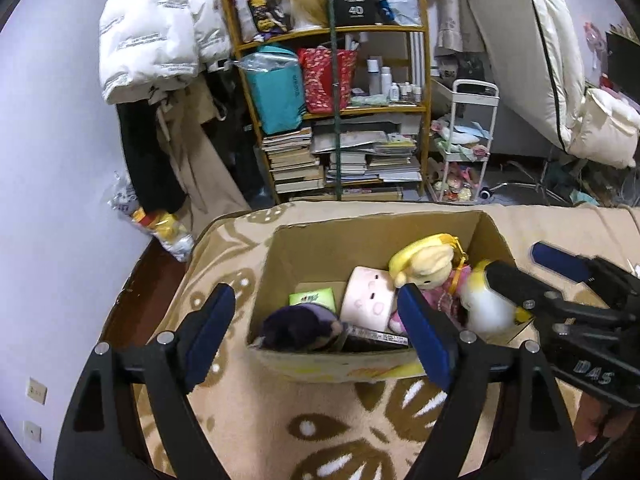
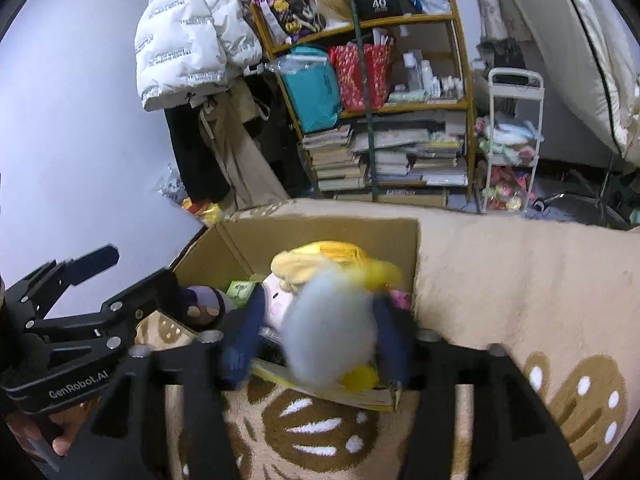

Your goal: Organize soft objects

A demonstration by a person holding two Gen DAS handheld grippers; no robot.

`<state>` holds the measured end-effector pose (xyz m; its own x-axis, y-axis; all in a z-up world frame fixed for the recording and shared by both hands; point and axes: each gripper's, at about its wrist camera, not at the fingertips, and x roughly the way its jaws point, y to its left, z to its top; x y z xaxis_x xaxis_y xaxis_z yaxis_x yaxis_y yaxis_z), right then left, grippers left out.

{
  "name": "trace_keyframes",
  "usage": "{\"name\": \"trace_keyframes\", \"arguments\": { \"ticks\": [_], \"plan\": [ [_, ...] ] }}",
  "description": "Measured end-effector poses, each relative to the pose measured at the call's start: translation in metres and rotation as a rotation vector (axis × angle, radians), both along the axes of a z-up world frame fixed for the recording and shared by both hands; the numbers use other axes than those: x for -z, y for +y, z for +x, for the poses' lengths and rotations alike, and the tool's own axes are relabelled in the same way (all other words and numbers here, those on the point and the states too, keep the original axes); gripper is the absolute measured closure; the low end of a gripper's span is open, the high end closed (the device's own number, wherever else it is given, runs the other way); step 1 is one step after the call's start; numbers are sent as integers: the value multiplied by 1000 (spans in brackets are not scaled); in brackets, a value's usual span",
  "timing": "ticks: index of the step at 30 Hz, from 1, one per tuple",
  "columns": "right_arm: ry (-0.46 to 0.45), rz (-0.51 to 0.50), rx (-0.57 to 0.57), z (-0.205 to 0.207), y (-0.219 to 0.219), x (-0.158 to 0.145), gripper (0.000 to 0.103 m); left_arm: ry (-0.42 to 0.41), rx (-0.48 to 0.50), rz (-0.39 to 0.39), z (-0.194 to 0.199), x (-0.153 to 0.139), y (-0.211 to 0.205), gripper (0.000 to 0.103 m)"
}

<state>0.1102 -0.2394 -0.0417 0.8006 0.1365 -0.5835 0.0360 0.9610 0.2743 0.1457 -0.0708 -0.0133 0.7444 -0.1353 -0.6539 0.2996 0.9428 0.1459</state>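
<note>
An open cardboard box [image 1: 492,232] stands on a beige patterned blanket [image 1: 304,420]. It holds a purple plush [image 1: 296,326], a pink square plush [image 1: 368,298], a blonde doll [image 1: 424,264] and a green packet [image 1: 312,296]. My left gripper [image 1: 316,340] is open and empty at the box's near wall. My right gripper [image 2: 320,336] is shut on a white and yellow penguin plush [image 2: 332,328], blurred, over the box's right end [image 2: 412,240]. The penguin plush also shows in the left wrist view [image 1: 486,304]. The left gripper [image 2: 116,276] shows at the left of the right wrist view.
A wooden shelf [image 1: 332,112] with books, bags and bottles stands behind the blanket. A white jacket [image 1: 152,32] hangs at the left. A white trolley [image 1: 468,140] with small items stands right of the shelf. A mattress [image 1: 540,48] leans at the back right.
</note>
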Motion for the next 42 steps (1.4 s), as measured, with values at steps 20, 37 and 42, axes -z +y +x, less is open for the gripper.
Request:
{"name": "trace_keyframes", "arguments": {
  "ticks": [20, 37, 42],
  "plan": [
    [-122, -57, 86, -104, -6, -86, 0, -174, -36, 34, -99, -67, 48, 3],
    [-153, -196, 41, -192, 26, -121, 0, -269, -134, -29, -185, -80, 98, 2],
    [-174, -228, 60, -204, 28, -106, 0, -280, -172, -45, -197, -69, 112, 2]
  ]
}}
